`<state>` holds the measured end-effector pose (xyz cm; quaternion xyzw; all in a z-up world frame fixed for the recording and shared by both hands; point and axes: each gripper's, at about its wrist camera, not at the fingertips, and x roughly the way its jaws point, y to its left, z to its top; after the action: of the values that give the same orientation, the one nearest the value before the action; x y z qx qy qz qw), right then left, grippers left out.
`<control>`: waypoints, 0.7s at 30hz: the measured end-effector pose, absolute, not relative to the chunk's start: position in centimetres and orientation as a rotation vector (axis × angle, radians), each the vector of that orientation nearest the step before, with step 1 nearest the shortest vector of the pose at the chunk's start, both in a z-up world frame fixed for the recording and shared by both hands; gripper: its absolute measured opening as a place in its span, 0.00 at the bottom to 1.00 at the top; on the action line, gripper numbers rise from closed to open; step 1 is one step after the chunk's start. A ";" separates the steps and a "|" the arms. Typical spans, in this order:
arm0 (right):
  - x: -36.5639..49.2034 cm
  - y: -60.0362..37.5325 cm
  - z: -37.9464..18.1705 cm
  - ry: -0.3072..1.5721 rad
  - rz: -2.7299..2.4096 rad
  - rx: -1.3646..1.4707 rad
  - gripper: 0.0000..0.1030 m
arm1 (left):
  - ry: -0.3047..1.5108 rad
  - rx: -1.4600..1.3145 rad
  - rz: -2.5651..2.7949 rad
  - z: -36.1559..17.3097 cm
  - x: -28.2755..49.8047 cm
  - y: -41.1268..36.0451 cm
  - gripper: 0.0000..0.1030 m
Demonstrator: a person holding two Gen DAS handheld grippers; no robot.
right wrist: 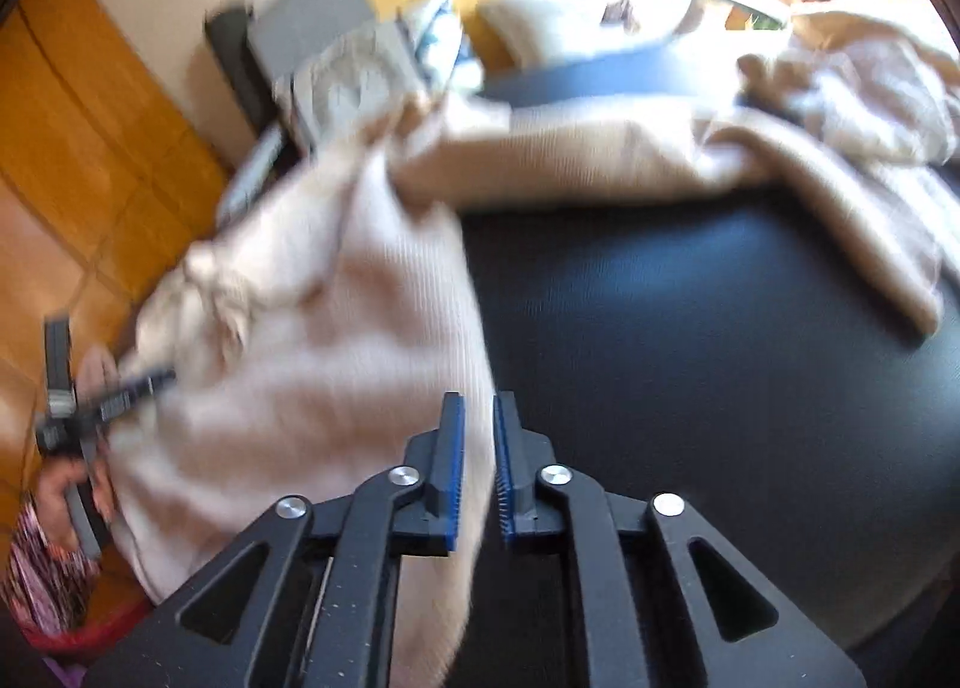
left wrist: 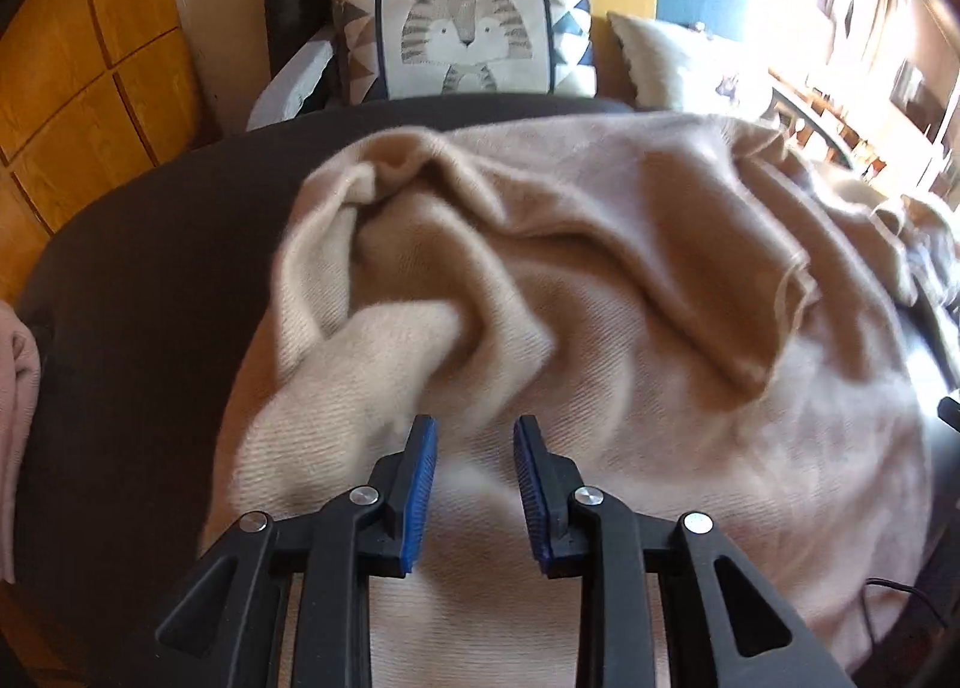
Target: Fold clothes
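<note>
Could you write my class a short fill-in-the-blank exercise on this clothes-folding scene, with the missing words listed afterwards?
1. The beige sweater lies crumpled on a dark ____.
2. The cushion behind the table shows a cartoon ____.
3. The pads of the left gripper are coloured ____.
4. Between the jaws of the right gripper there is a narrow ____.

Missing words: table; tiger; blue; gap

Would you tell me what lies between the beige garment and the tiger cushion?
In the left wrist view, only a bare strip of dark table separates garment from cushion.
</note>
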<state>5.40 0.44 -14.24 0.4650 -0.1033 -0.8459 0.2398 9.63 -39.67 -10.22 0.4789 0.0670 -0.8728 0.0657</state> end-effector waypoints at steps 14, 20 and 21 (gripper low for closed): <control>4.3 -7.6 -16.3 0.121 -2.205 1.281 0.25 | -0.080 1.518 -2.666 -11.4 4.4 -34.9 0.27; 4.0 -5.9 -16.7 0.144 -2.262 1.338 0.19 | -0.111 1.492 -2.578 -11.7 5.4 -37.2 0.28; 3.9 -5.5 -16.7 0.114 -2.262 1.345 0.18 | -0.077 1.495 -2.573 -11.6 5.6 -37.6 0.28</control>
<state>3.93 -5.47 -16.73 0.4941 0.0420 -0.8312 0.2512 5.61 -37.61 -11.62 0.5006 -0.0259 -0.8614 0.0822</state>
